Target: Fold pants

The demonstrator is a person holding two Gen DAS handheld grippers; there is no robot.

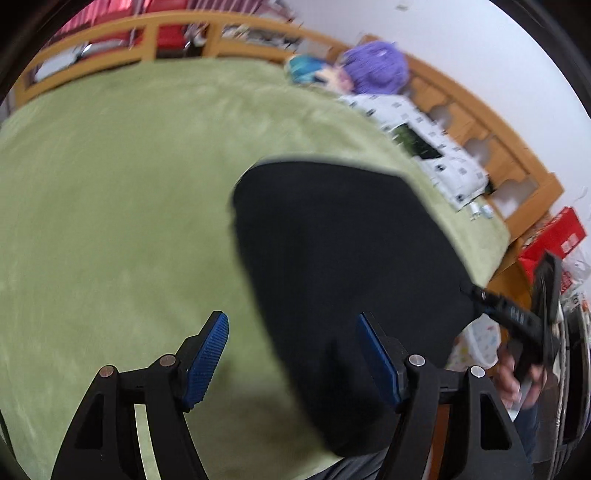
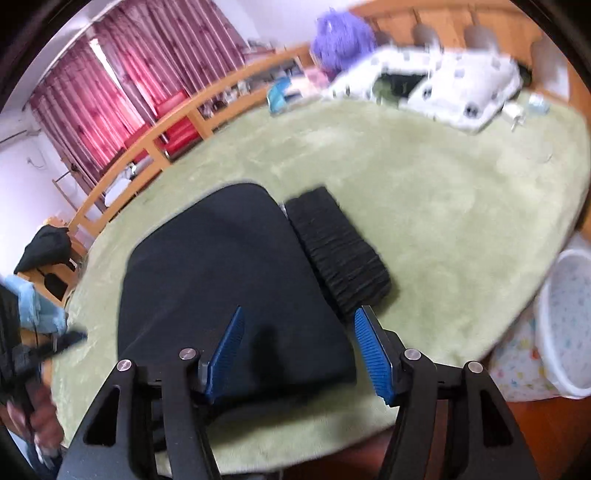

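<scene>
Black pants (image 2: 229, 280) lie on a pale green fleecy blanket (image 1: 110, 206) spread over a bed, gathered into a compact, rounded-cornered slab that looks already folded over at least once. A ribbed black band (image 2: 338, 254), probably the waistband or a cuff, lies touching the slab's right edge in the right wrist view; whether it belongs to the same garment cannot be told. Judging by the neat shape, the folding seems well advanced, with perhaps one more fold or some smoothing left. The left gripper (image 1: 291, 354) hangs over the near left edge of the pants, its blue pads (image 1: 207, 362) spread apart with nothing between them but cloth and blanket below. The right gripper (image 2: 299, 350) hovers above the near end of the slab, its jaws likewise parted and gripping nothing. Both pictures are motion-blurred. At the far side of the bed sit a purple plush toy (image 1: 376, 66) and a white patterned pillow (image 1: 424, 144), well apart from the pants. A wooden bed rail (image 1: 177, 33) runs behind, red curtains (image 2: 118, 92) beyond it, and a white basket (image 2: 565, 317) stands beside the bed. Nothing lies on the blanket close enough to hinder the work.
</scene>
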